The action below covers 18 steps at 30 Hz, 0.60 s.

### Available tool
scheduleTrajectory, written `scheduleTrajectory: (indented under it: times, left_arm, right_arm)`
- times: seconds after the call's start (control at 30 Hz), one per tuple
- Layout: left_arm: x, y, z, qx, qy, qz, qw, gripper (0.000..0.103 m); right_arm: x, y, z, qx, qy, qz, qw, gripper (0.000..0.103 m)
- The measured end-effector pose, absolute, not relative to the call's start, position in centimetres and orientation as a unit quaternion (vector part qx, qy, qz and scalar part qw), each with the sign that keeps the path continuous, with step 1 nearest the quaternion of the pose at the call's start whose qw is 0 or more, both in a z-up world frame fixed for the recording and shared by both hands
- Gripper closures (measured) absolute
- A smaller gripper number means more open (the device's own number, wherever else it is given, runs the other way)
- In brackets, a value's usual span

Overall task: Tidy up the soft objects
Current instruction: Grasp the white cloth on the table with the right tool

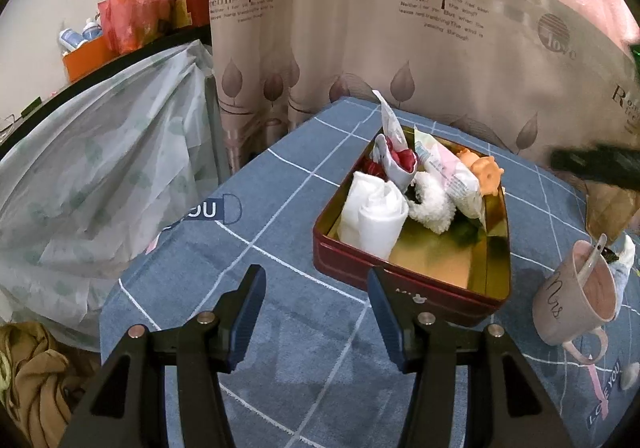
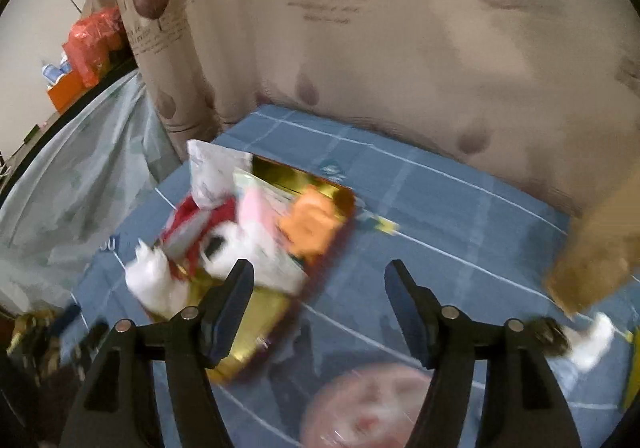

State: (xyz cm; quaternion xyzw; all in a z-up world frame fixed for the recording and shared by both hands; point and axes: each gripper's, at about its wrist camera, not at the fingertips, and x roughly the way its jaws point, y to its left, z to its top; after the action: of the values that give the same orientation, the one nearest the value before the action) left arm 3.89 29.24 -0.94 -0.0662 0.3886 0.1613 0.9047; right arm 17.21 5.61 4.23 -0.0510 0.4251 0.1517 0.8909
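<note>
Both my left gripper [image 1: 316, 314] and right gripper [image 2: 320, 308] hang spread and empty near the red tin [image 1: 404, 284] of soft things.

Tablecloth [image 1: 280, 184]: blue with a white line grid. Tin [image 1: 404, 280]: dark red outside, gold inside. Contents: white rolled cloth [image 1: 372, 216], white fluffy toy [image 1: 434, 208], orange pig toy [image 1: 484, 172], red item [image 1: 404, 160] in a white wrapper. Mug [image 1: 560, 304]: pale pink with dark script. Curtain [image 1: 360, 28]: beige with brown leaves and lettering. Plastic bag [image 1: 132, 14]: red.
</note>
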Motion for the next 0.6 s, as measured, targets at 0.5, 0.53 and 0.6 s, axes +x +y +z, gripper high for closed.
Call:
scheduleTrajectory:
  times: [0.5, 0.53, 0.6]
  left_arm:
    - [3.5, 27.2, -0.4, -0.027, 0.377, 0.16, 0.912, 0.049]
    - [3.5, 27.0, -0.4, -0.024, 0.375, 0.16, 0.913, 0.049]
    - [3.5, 26.7, -0.4, -0.018, 0.373, 0.158, 0.914, 0.049]
  right_arm:
    - [10.9, -17.8, 1.8, 0.022, 0.437, -0.052, 0.898, 0.034]
    - [10.8, -18.6, 1.5, 0.025, 0.438, -0.059, 0.897, 0.034]
    - [10.6, -20.2, 0.7, 0.036, 0.44, -0.073, 0.894, 0.033]
